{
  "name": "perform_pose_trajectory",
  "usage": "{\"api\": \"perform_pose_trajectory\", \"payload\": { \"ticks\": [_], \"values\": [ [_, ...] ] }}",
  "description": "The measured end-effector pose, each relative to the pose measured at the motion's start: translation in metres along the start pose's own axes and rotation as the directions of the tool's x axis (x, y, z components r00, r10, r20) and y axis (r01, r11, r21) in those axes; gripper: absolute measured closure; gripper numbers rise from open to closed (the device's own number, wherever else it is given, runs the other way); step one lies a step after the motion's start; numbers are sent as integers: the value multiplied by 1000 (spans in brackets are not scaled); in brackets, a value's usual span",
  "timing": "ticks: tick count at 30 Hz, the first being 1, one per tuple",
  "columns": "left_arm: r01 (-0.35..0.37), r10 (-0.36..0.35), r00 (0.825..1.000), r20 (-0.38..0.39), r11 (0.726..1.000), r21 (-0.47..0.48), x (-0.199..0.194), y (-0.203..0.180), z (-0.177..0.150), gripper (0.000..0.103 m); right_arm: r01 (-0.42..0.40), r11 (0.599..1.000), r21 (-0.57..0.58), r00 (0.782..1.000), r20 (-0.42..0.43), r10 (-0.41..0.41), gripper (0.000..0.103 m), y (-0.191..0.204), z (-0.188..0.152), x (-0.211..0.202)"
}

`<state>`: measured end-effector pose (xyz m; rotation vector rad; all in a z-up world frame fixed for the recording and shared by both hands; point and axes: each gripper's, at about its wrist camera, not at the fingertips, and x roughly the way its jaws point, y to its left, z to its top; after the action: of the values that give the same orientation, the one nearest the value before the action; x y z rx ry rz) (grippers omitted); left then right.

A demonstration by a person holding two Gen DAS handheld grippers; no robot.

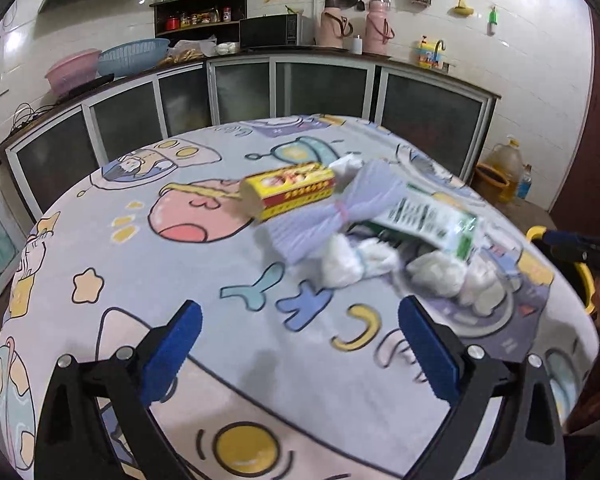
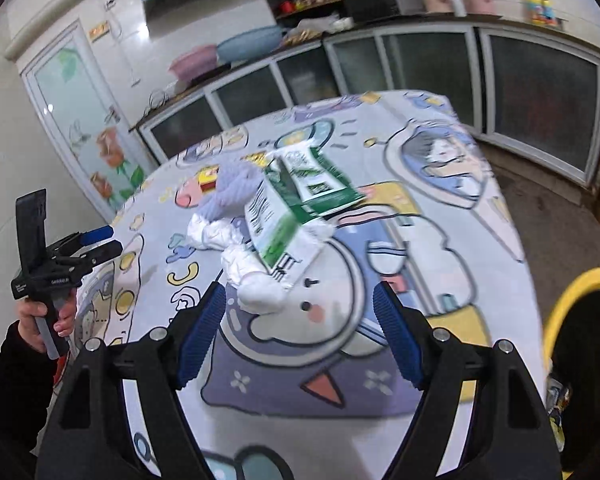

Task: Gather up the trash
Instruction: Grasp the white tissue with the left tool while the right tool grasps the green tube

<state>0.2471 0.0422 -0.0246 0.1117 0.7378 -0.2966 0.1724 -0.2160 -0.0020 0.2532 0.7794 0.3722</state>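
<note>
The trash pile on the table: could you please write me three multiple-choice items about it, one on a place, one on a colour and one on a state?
1. Where does the yellow-and-red box lie in the left wrist view?
A. At the left end of the pile
B. In the bin
C. On the counter

2. What colour is the print on the white carton?
A. Orange
B. Green
C. Pink

3. How is the left gripper?
A. Shut on a tissue
B. Shut on the carton
C. Open and empty

Answers: 1 A, as the box sits on the tablecloth left of the lilac bundle and the crumpled tissues. 2 B, as green bands frame its labels. 3 C, as its blue pads stand wide apart with only cloth between them.
</note>
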Motion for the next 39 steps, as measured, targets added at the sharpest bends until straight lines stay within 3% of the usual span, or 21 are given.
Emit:
{"api": "perform_pose_trajectory", "payload": {
  "ticks": [13, 19, 29, 34, 36, 38, 39],
  "values": [
    [150, -150, 986, -65, 989, -8, 58, -19, 13, 8, 15, 1000, 12, 999, -53, -14, 30, -2, 17, 47],
    [172, -179, 975, -131, 983, -64, 90, -19, 17, 8, 16, 1000, 24, 997, -73, -14, 31, -6, 23, 59],
    [238, -260, 944, -201, 963, -129, 125, -19, 26, 8, -59, 992, 113, 988, -133, 74, 31, -24, 40, 91],
    [239, -258, 945, -203, 965, -111, 138, -26, 32, 8, -97, 985, 142, 978, -169, 121, 35, -28, 42, 107],
    [235, -253, 948, -193, 965, -113, 141, -27, 33, 13, -106, 983, 152, 974, -185, 134, 42, -28, 42, 113],
    [232, -251, 950, -186, 966, -116, 143, -28, 35, 34, -124, 979, 161, 969, -194, 155, 54, -28, 41, 117],
    [247, -266, 946, -184, 961, -120, 143, -28, 35, 40, -138, 977, 165, 966, -194, 169, 56, -28, 40, 117]
  ]
}}
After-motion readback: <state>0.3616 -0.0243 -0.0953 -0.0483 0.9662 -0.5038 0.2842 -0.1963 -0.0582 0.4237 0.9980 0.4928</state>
